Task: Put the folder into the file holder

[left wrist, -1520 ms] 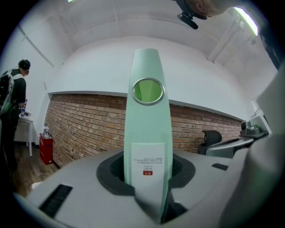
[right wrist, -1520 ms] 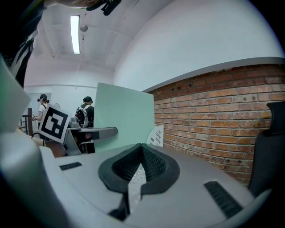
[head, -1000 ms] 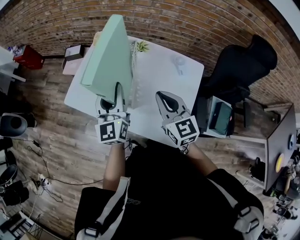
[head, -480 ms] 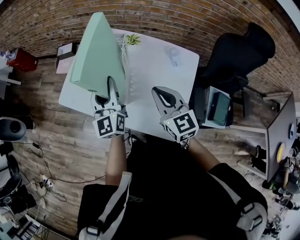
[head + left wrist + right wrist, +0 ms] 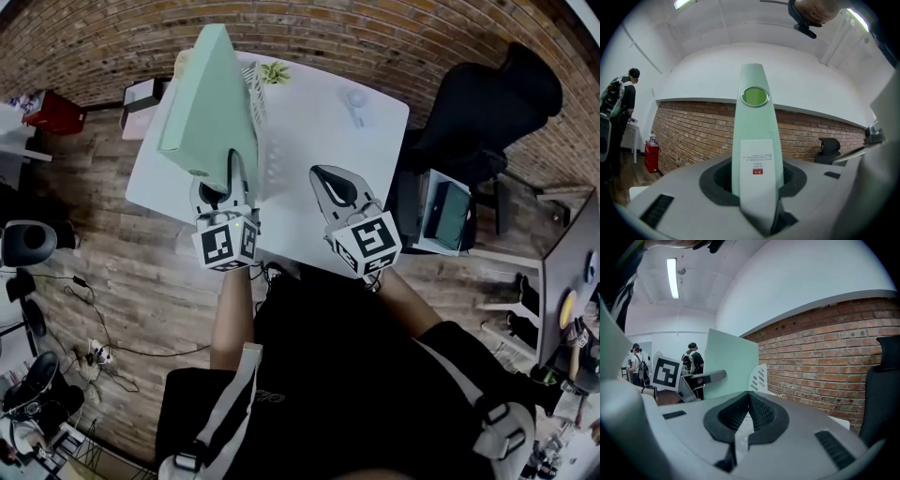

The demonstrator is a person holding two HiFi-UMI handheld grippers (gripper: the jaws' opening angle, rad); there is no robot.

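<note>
Head view: the left hand-held gripper held the green folder on edge over the bench, just at 9 o'clock of the white file holder. Left gripper view: its jaws clamped the folder's spine, having just eased slightly wider. Right gripper view: the right hand-held gripper was empty, jaws together.

**Tally of the Room**

One pale green flat folder; one white slotted file holder; one white rectangular table; one small green potted plant; one black office chair; one red box; two backpack-wearing bystanders.
</note>
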